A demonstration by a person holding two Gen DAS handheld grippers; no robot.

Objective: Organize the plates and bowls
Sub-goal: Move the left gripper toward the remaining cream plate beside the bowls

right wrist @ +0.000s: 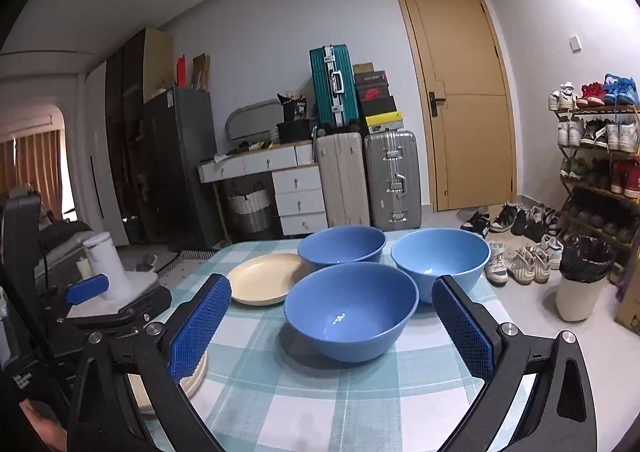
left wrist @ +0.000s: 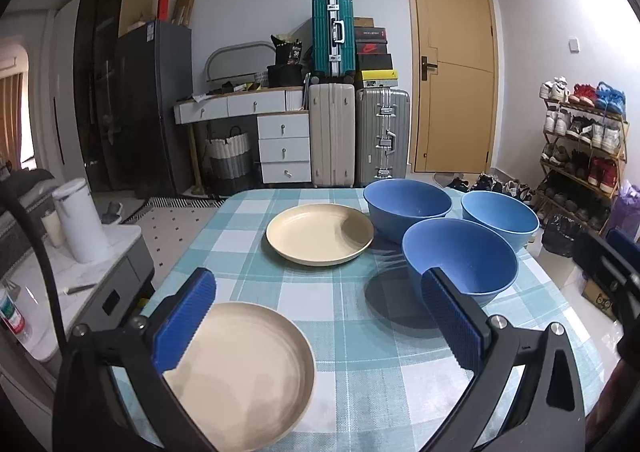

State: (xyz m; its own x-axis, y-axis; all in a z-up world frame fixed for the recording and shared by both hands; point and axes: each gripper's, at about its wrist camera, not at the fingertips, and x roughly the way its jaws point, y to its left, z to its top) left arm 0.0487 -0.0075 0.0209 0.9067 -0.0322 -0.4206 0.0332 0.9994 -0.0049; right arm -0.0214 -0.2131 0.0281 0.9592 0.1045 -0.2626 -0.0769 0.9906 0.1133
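Two cream plates and three blue bowls are laid out on a table covered by a checked cloth. The near plate is seen at the cloth's near left edge, directly below the left gripper, whose blue-padded jaws are spread wide with nothing between them. The far plate is placed toward the middle of the table, just left of the bowls. The bowls are grouped in a triangle on the right side: the near bowl, the back bowl and the right bowl. All three are set upright and close together; whether they are touching cannot be told. In the right wrist view, the right gripper is held over the near edge of the table, facing the near bowl, its jaws likewise parted and empty. A suitcase is stacked against the far wall beside a door.
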